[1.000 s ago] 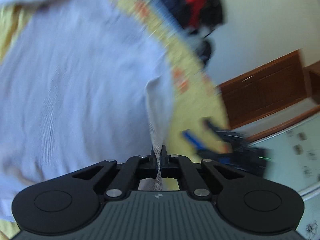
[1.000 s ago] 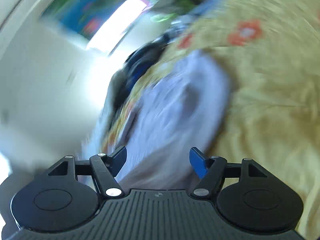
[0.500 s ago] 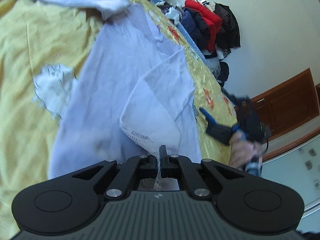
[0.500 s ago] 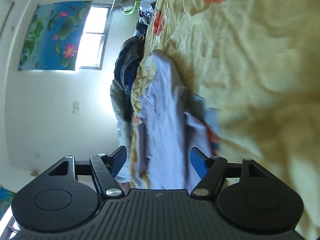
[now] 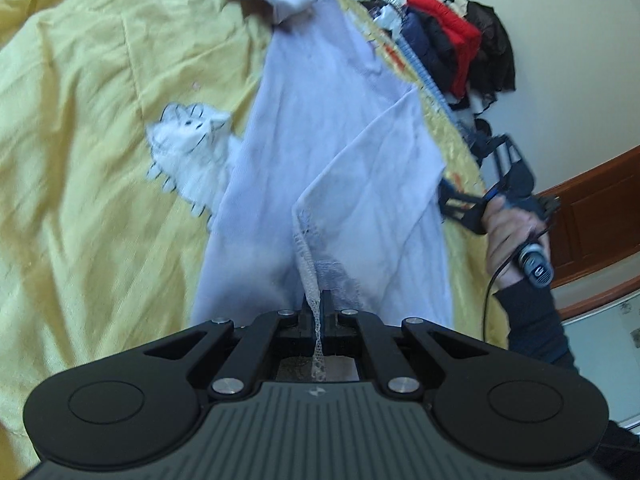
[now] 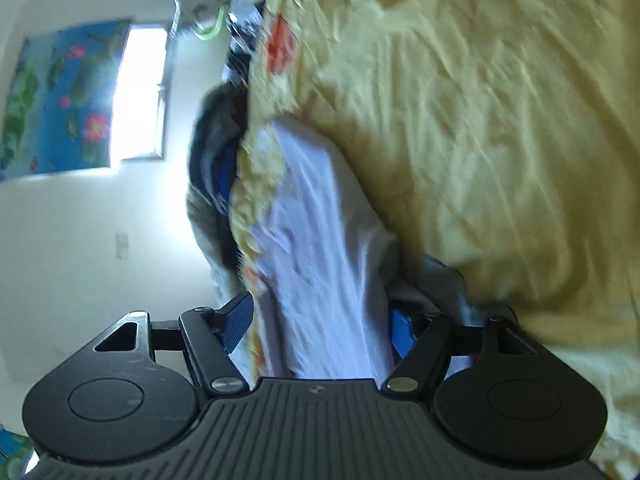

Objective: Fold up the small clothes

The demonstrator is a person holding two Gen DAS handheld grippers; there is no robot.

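A: What fills the scene?

B: A yellow bedspread covers nearly everything. On it, running from the centre up toward one o'clock in the left wrist view, lies a pale lilac garment. At nine o'clock of it sits a small white cloth with dark markings, touching its edge. A pile of red and dark clothes sits far off at one o'clock against the wall.

A: And the grippers?

B: The left gripper is clamped tight on the garment's lace hem, at six o'clock of the cloth, with a flap raised and folded over the body. The right gripper, held in a hand at three o'clock, has its jaws standing apart; the garment's edge runs between them, but I see no pad pressing on it.

A: Which step is this?

B: I'd judge a first fold: one hem corner held, the other side not yet gripped.

A: What does the next move need?

B: Probably the right jaws closing on that edge, level with the left's hold, so both carry the fabric across together without bunching. The thin lace could slip or stretch.
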